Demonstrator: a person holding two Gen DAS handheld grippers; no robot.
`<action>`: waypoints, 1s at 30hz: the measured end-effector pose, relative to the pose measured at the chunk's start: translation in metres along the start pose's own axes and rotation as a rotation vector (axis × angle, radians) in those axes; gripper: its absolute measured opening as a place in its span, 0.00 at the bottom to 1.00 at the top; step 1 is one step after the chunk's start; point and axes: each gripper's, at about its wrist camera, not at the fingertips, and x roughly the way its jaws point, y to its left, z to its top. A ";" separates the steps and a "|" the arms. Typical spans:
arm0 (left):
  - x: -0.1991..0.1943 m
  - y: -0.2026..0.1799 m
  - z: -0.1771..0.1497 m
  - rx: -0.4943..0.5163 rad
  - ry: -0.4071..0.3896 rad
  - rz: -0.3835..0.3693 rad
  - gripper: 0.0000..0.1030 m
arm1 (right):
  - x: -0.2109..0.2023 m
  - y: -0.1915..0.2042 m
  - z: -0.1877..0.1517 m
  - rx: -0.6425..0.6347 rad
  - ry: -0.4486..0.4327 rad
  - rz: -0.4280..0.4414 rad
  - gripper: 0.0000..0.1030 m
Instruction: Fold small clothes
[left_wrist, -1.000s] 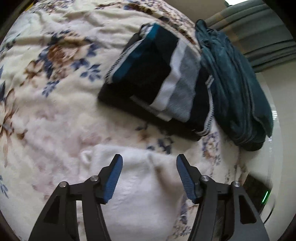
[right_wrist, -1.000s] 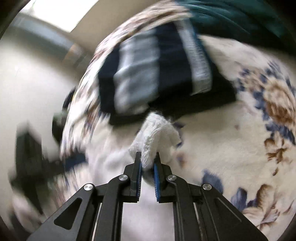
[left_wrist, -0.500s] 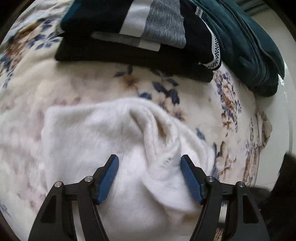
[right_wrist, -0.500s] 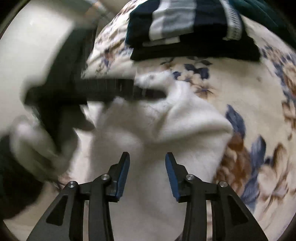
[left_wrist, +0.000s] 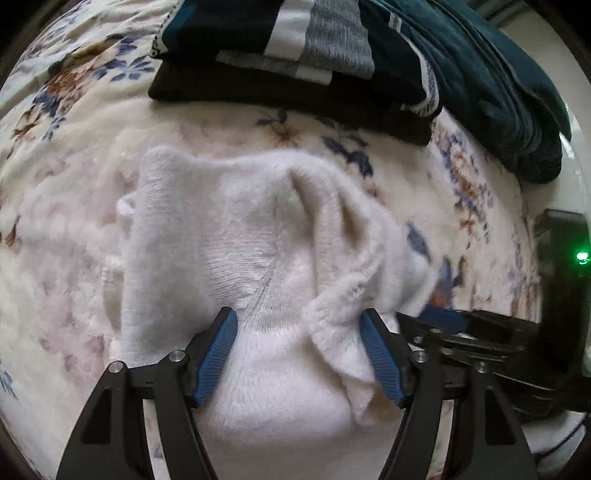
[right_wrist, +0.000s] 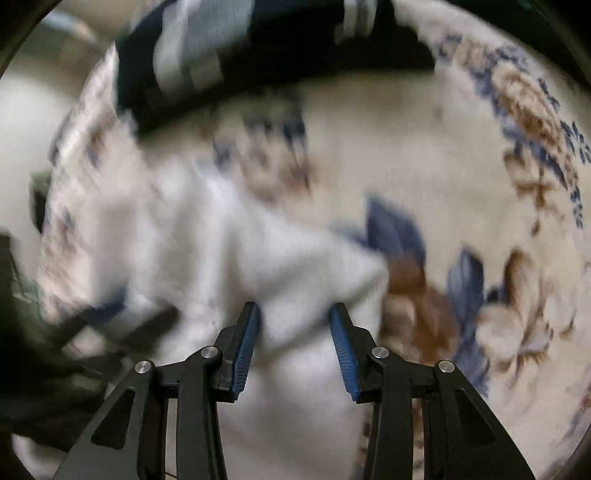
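A small white fluffy knit garment (left_wrist: 240, 236) lies rumpled on the floral blanket (left_wrist: 66, 155), with a raised fold near its right side. My left gripper (left_wrist: 299, 332) is open and sits over the garment's near edge, jaws apart on either side of it. My right gripper (right_wrist: 293, 328) is open too, hovering over the same white garment (right_wrist: 236, 251); that view is blurred by motion. The right gripper also shows in the left wrist view (left_wrist: 447, 319), low at the garment's right corner.
A stack of folded dark clothes with a striped navy, white and grey piece on top (left_wrist: 295, 48) lies at the back. A dark teal garment (left_wrist: 491, 81) lies bunched to its right. The blanket's edge drops off at the right, by a black device with a green light (left_wrist: 581, 254).
My right gripper has let go of the white garment and opened, then drawn back low to its right corner. My left gripper moved forward over the garment, still open.
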 end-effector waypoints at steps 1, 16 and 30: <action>-0.001 -0.001 0.000 0.008 -0.003 0.011 0.65 | -0.001 0.001 -0.001 -0.001 -0.012 -0.002 0.41; -0.082 0.036 0.001 -0.205 -0.222 -0.021 0.65 | -0.065 -0.009 0.007 0.061 -0.156 0.077 0.42; -0.122 0.066 -0.164 -0.277 -0.022 -0.122 0.81 | -0.115 -0.038 -0.183 0.226 -0.041 0.147 0.55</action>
